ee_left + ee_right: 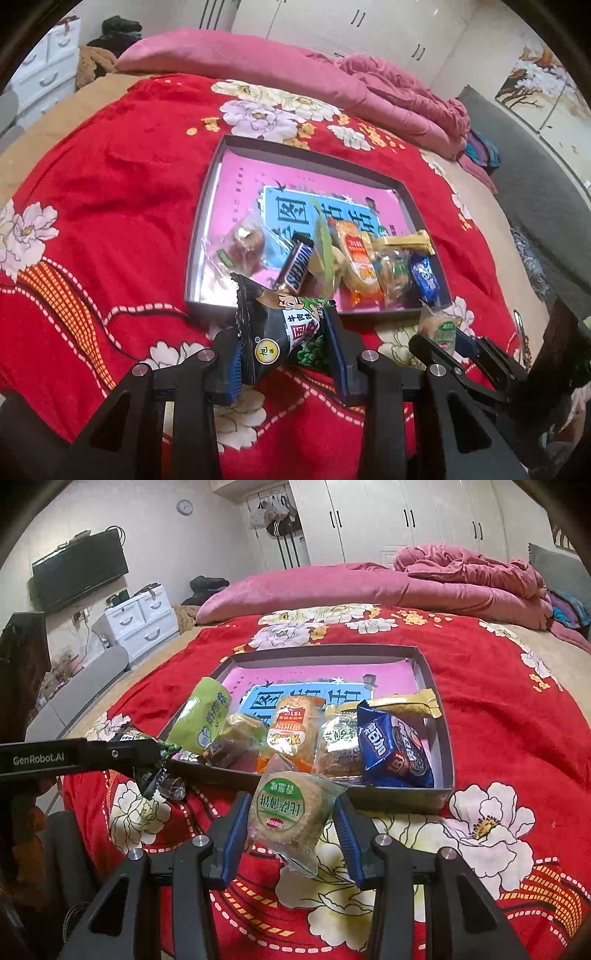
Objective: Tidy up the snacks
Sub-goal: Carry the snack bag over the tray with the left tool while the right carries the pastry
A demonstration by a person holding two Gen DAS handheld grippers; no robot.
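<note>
I take the shallow box on the bed as my landmark. Left of its near-left corner, my left gripper has its blue pads clamped on a black crinkly snack packet, the jaws partly closed and the foil pinched across its middle so its serrated end sticks up toward the box's near wall; I judge it is held that way so it can clear the rim and drop inside. Inside the box, from left to right, lie a soft green pouch, a clear-wrapped brown cake, an orange-labelled bread packet, a clear packet of round biscuit, a glossy blue cookie bag and a gold foil wrapper, crowded along the near wall over a pink printed base. Just in front of that wall, my right gripper grips a round pastry in clear film with a green label, jaws narrowed on its sides, hovering above the red flowered blanket, apparently waiting its turn to go into the box.
</note>
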